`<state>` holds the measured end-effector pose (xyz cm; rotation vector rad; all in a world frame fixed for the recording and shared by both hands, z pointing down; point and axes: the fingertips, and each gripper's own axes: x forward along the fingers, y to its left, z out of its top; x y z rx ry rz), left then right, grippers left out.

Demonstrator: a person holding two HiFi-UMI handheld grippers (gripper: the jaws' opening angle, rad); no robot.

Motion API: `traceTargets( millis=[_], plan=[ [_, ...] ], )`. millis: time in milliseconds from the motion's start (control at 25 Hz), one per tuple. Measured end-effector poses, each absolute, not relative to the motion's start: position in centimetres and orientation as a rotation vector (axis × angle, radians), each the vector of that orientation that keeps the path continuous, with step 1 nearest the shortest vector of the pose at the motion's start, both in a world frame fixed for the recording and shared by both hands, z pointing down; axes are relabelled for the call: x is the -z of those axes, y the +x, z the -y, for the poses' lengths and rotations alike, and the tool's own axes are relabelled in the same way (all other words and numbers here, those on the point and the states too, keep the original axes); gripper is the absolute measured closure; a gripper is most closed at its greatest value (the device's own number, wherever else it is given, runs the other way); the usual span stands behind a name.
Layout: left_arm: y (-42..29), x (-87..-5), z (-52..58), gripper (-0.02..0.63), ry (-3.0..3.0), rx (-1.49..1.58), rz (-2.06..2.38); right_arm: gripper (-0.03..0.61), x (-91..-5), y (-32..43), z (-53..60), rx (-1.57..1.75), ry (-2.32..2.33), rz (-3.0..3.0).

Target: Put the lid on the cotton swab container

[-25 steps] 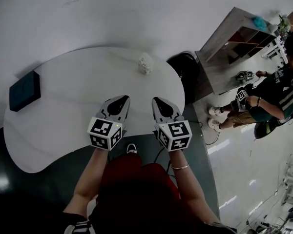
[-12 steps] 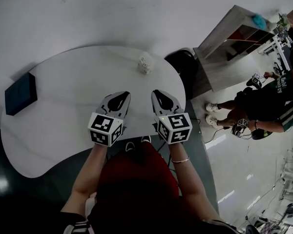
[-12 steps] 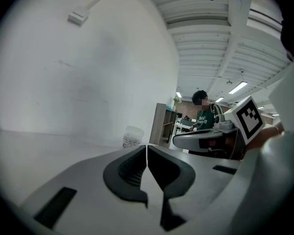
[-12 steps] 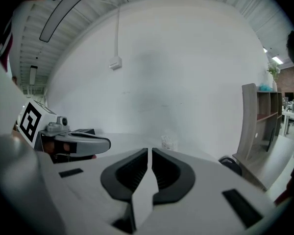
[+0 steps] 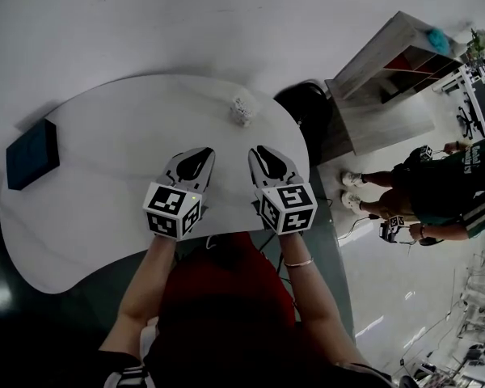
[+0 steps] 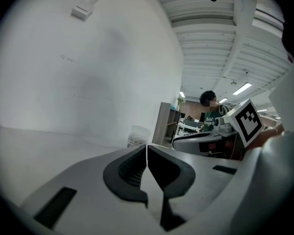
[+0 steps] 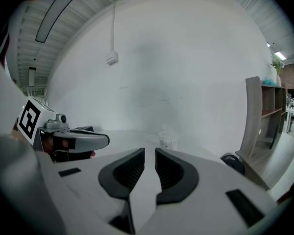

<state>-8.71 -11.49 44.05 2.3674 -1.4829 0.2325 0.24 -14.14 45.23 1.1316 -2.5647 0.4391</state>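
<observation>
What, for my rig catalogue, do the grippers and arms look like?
The left gripper and right gripper are light grey shells with black ribbed pads, each carrying a white cube with black square markers. The arms are bare; a thin bracelet circles the right wrist.

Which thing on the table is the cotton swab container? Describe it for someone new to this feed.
Find the white rounded table. Toward its far right edge stands the cotton swab container, a small pale tub. It is upright and light, unlike the flat dark box at the table's left end.
</observation>
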Motion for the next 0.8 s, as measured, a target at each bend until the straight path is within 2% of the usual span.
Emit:
traceTargets(
  millis=[800],
  plan=[
    [-9.1, -45.9, 15.3, 0.586, 2.257, -0.235, 1.538, 0.435, -48.7, -0.3, 19.1, -0.446, 0.993, 2.51]
  ],
)
